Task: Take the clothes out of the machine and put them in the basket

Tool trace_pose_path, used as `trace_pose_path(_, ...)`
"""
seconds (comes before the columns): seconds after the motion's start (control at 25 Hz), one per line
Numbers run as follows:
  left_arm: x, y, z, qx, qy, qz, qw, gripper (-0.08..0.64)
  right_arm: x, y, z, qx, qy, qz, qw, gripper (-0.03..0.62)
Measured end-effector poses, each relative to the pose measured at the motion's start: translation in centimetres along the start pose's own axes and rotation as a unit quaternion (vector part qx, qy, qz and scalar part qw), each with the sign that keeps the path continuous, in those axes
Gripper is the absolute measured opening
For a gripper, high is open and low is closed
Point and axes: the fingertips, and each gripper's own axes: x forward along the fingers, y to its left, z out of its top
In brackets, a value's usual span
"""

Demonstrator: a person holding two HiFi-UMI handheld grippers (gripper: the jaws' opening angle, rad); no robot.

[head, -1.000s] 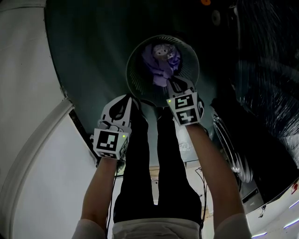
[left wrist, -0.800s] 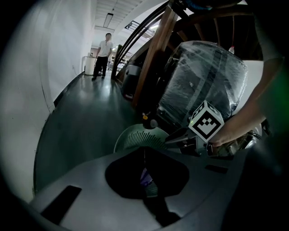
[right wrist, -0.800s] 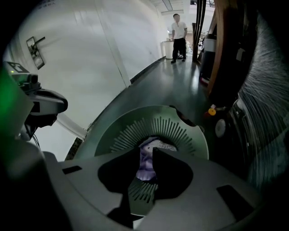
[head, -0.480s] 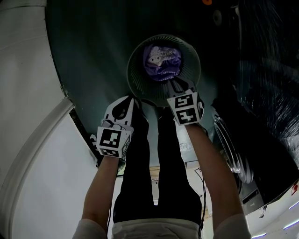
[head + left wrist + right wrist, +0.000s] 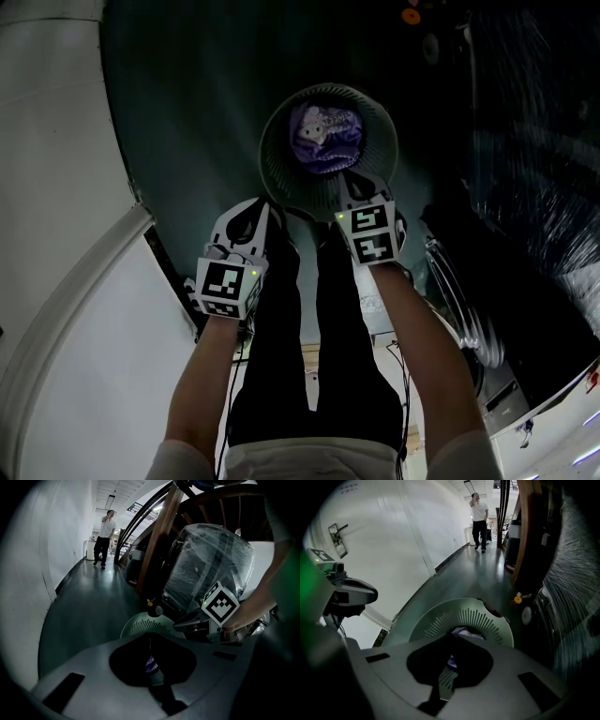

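Observation:
A round pale-green slotted basket (image 5: 277, 171) stands on the dark floor ahead of me, with purple clothes (image 5: 325, 139) bundled inside. My right gripper (image 5: 350, 184) hovers over the basket's near rim, its jaws closing fully together with nothing between them. The left gripper (image 5: 254, 210) hangs just left of the basket, a little nearer to me, shut and empty. In the right gripper view the basket (image 5: 480, 617) and a bit of the purple clothes (image 5: 462, 631) show past the right gripper (image 5: 451, 643). In the left gripper view the left gripper (image 5: 150, 643) points at the basket (image 5: 139, 626).
The machine's round glass door (image 5: 461, 305) stands open at my right. A white wall (image 5: 52, 178) runs along the left. A plastic-wrapped bulk (image 5: 206, 566) stands behind the basket. A person (image 5: 479, 521) stands far down the corridor. My legs (image 5: 309, 356) are below.
The purple garment, stretched from the right gripper over the basket's rim a second ago, now lies loose inside the basket. The right gripper let go, shut and rose slightly. The left gripper stayed put.

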Motion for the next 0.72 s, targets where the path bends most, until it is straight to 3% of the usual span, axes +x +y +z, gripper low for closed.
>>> trace_pose_path(0.72,-8.0,-2.2,7.6,0.022,-0.055,-0.013,0.9982,0.021,-12.6,4.4,5.6,0.052,-0.091,0.006,0.994,0.008)
